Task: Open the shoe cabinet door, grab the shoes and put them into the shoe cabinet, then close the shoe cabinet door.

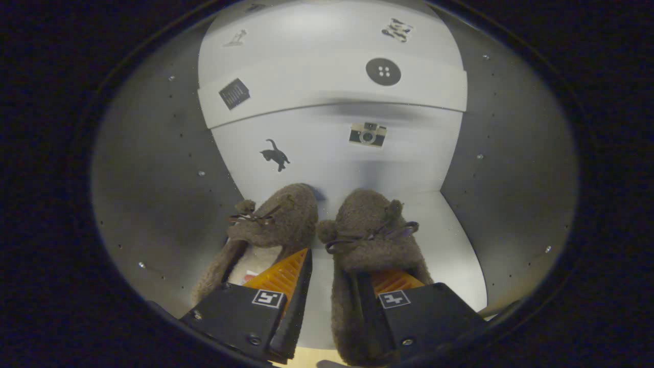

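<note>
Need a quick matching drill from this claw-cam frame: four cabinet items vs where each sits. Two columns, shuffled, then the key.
Items:
1. cat sticker
2. camera sticker
3. button sticker
4. slippers

Places:
A. on the upper panel, above the shelf edge
B. on the cabinet floor, with the claw fingers spread, one in each slipper
C. back wall, above the left slipper
D. back wall, above the right slipper

Pairs: 1-C, 2-D, 3-A, 4-B
</note>
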`<state>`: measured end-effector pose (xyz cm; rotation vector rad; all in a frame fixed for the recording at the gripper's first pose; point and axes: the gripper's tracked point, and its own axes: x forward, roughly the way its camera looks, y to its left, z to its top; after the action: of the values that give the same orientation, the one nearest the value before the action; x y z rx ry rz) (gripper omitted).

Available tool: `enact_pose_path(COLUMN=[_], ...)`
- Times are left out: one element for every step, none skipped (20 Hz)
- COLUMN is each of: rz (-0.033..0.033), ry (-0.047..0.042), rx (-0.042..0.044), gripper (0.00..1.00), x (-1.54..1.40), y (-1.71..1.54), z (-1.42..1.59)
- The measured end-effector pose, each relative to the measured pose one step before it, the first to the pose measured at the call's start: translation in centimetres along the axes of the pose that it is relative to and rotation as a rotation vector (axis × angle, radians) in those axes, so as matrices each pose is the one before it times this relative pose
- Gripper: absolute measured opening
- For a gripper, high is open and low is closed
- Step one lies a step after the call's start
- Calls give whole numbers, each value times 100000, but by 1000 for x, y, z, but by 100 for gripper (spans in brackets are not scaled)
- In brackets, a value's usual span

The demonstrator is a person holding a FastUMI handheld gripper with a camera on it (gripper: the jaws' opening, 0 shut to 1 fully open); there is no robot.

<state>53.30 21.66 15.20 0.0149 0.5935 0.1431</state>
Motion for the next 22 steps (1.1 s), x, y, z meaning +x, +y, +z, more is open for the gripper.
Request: enact_pose_path(rz=[-2337, -1239, 39, 125, -1091, -473, 900, 586, 570, 650, 1151, 2358, 1510, 957, 298, 693, 586, 96, 276, -229, -542, -668], ry=[-3572, -3618, -2701, -4012, -3634, -3501, -4272, -4008, -3415, -3202, -1723, -2013, -544, -1013, -1358, -1242, -1196, -727, -1049, -955, -912, -903], rx=[-2501, -2067, -964, -433, -1007, -389, 859, 874, 861, 1329, 1063, 1174, -233, -303, -231, -566, -245, -375, 59, 40, -530, -258], gripper=[57, 60, 63, 66, 68, 71, 75, 77, 80, 80, 85, 90, 95, 100, 100, 100, 100, 100, 100, 100, 100, 100], x=[-1053, -1080, -1510, -1307, -1326, -1796, -1779, -1935, -1971, -2162, -2125, -2033, -2292, -1961, -1961, -1977, -1919, -2129, -2070, -2130, -1873, -1987], y=[-334, -55, 134, 230, -111, -21, 302, 151, 80, 212, 243, 578, 319, 61, -14, 206, 100, -56, -18, -138, -269, -366], z=[381, 128, -119, 234, 108, 25, 190, 63, 0, -82, -36, -23, -354, -307, -132, -78, -87, -181, -25, 18, 5, -78])
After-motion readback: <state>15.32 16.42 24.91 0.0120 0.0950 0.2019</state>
